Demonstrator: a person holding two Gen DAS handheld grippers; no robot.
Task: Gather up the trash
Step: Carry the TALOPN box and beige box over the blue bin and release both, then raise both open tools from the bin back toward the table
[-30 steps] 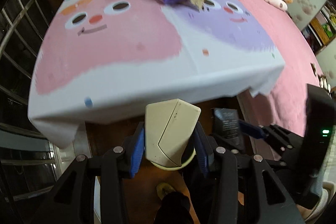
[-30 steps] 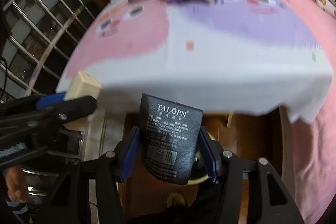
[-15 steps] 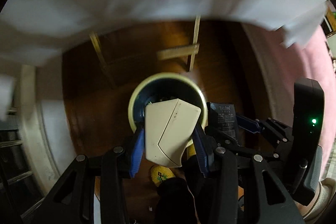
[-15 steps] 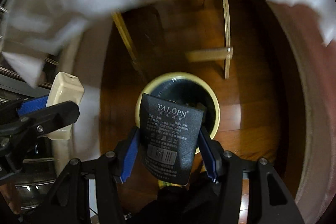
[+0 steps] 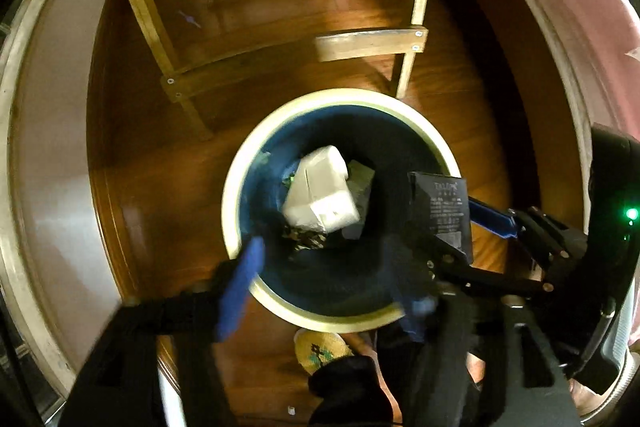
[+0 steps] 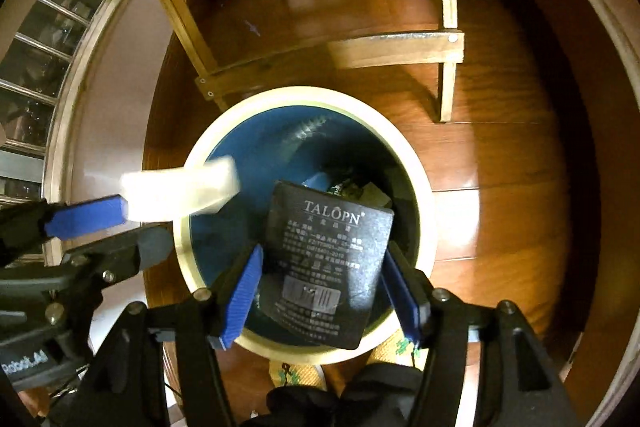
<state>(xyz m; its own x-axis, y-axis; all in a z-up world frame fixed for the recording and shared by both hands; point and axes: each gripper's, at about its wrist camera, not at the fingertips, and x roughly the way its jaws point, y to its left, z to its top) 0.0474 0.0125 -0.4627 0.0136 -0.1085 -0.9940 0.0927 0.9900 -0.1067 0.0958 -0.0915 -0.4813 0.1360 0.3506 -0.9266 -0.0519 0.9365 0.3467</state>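
A round bin (image 5: 232, 195) with a cream rim and dark blue liner stands on the wooden floor, holding scraps. My left gripper (image 5: 326, 299) hangs over it, jaws opening with nothing between them. The cream box (image 5: 320, 191) has dropped out and lies inside the bin; in the right wrist view the cream box (image 6: 180, 191) is a blur at the rim beside the left gripper (image 6: 140, 223). My right gripper (image 6: 323, 251) is over the bin (image 6: 416, 187) with the black TALOPN packet (image 6: 328, 227) still between its pads while its jaws are opening. From the left wrist, the packet (image 5: 440, 211) shows in the right gripper (image 5: 460, 235).
Light wooden furniture legs and a rung (image 5: 372, 43) stand just behind the bin. A person's foot in a yellow patterned slipper (image 5: 320, 351) is at the bin's near side. A pink bedspread (image 5: 580, 7) hangs at the right, a barred window (image 6: 40, 47) at the left.
Both grippers came down from above the table to just over the bin. The left jaws spread and the cream box fell into the bin. The black packet stays in the right gripper.
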